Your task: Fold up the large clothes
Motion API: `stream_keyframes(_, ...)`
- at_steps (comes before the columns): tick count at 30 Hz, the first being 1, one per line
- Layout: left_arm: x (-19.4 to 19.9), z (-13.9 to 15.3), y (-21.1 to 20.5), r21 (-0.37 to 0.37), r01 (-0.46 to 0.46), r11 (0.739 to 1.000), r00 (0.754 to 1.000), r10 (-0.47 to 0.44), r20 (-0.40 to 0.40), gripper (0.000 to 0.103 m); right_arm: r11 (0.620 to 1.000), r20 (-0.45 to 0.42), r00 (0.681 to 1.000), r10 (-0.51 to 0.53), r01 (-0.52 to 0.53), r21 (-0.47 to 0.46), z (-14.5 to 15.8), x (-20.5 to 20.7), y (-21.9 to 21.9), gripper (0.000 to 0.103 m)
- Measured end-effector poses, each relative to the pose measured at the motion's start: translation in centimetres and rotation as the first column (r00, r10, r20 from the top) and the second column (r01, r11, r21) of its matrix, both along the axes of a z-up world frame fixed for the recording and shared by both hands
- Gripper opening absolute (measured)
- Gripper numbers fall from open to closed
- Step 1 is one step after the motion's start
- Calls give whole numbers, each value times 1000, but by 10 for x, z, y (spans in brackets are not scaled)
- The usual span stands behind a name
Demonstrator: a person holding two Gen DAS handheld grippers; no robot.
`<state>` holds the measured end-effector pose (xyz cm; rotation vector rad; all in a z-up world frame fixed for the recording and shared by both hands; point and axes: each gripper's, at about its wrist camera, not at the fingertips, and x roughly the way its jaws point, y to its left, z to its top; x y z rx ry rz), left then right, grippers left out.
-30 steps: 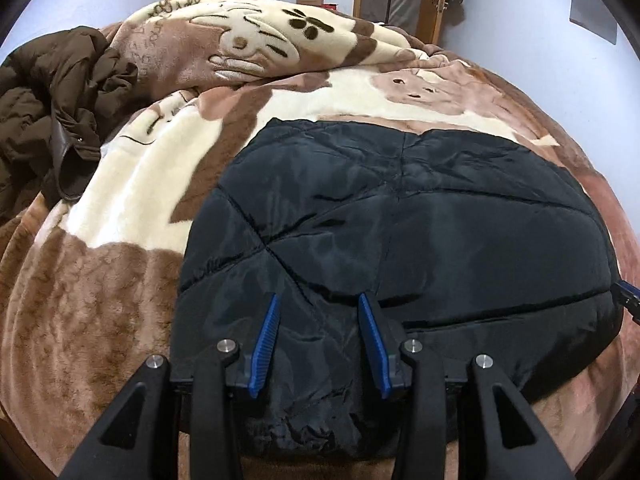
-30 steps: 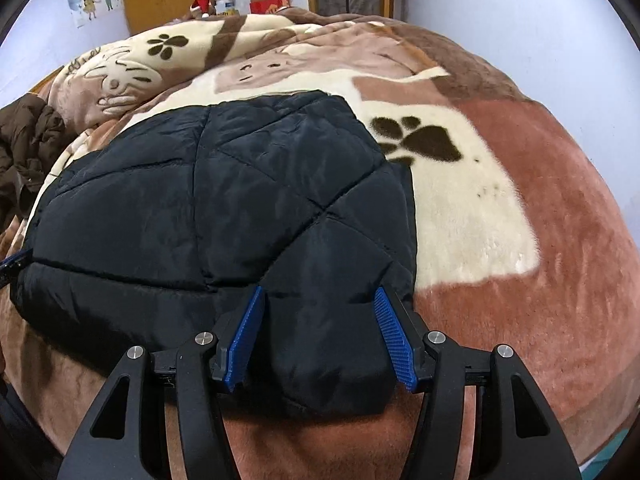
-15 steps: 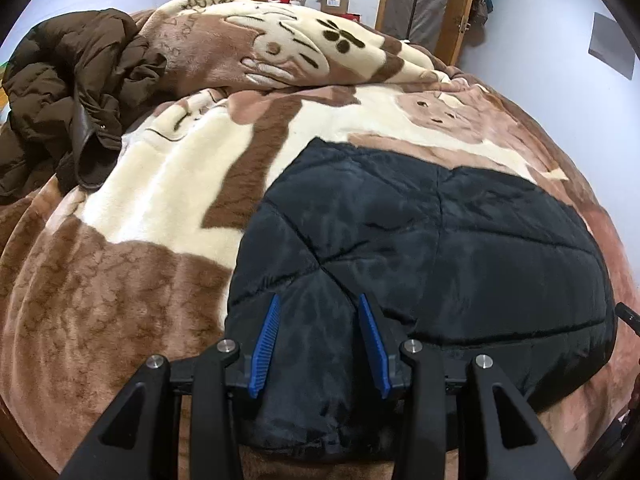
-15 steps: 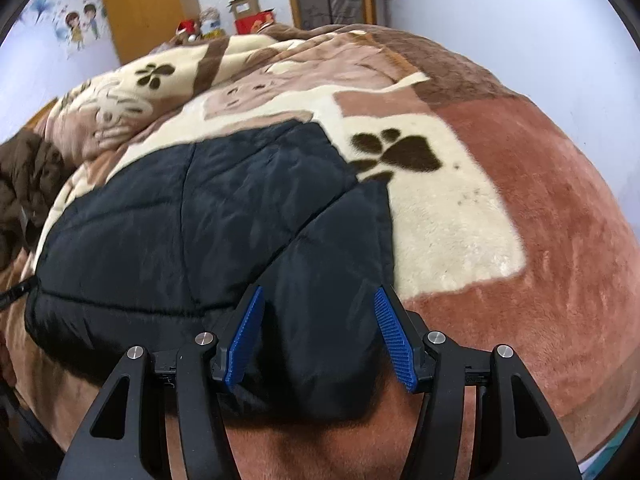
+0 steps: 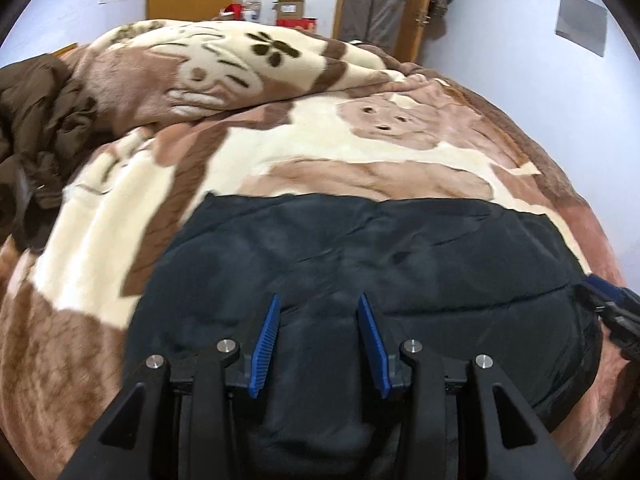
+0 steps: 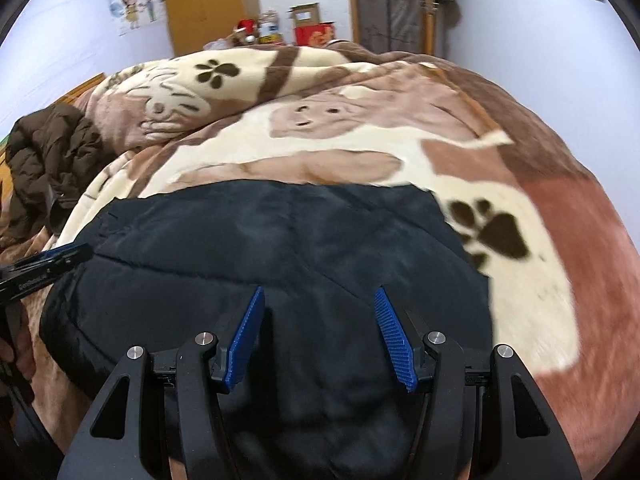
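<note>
Well, the biggest thing under me is the plush blanket [image 5: 120, 240], cream and brown with cartoon animals and paw prints, which covers the whole bed. On its near part lies the black quilted jacket [image 5: 400, 260], spread wide across both of my views. Its far edge runs almost straight across the blanket, and its near edge is bunched up at my fingers. At the far left of the bed a brown puffy coat [image 5: 36, 120] sits crumpled in a heap, well apart from the black one.

My left gripper [image 5: 318, 344] points down at the jacket's near left part. Its blue pads stand partway apart with a thick fold of black padding filling the gap, so it is pinching the jacket. My right gripper [image 6: 320, 336] does the same on the near right part, with its pads set wider around a fatter bunch of the fabric. Each gripper's tip shows at the edge of the other's view, just beside the jacket.

Beyond the bed stand a yellow-brown wardrobe [image 6: 204, 4], a cartoon poster [image 6: 136, 4] on the wall, and a small cardboard box [image 6: 306, 14].
</note>
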<state>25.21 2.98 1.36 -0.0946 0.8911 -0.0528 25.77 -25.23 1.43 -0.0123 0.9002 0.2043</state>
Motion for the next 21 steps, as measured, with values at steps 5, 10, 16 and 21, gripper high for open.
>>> stream_keyframes(5,17,-31,-20,32,42,999,997,-39,-67,44,1000,-101,995,-13,11,-16,-37,22,4,60)
stream_keyframes(10,22,-42,-23,43,36,998,996,-32,-86,44,1000,-129,992,-9,6,-25,-45,24,3,60)
stream_keyframes(16,18,-36,-21,34,28,999,996,-25,-89,44,1000,-133,991,-14,16,11,-34,24,-2,61)
stream_keyframes(21,8,-16,-14,60,19,998,998,-16,-55,44,998,-47,998,-51,50,-23,-6,5,-14,62)
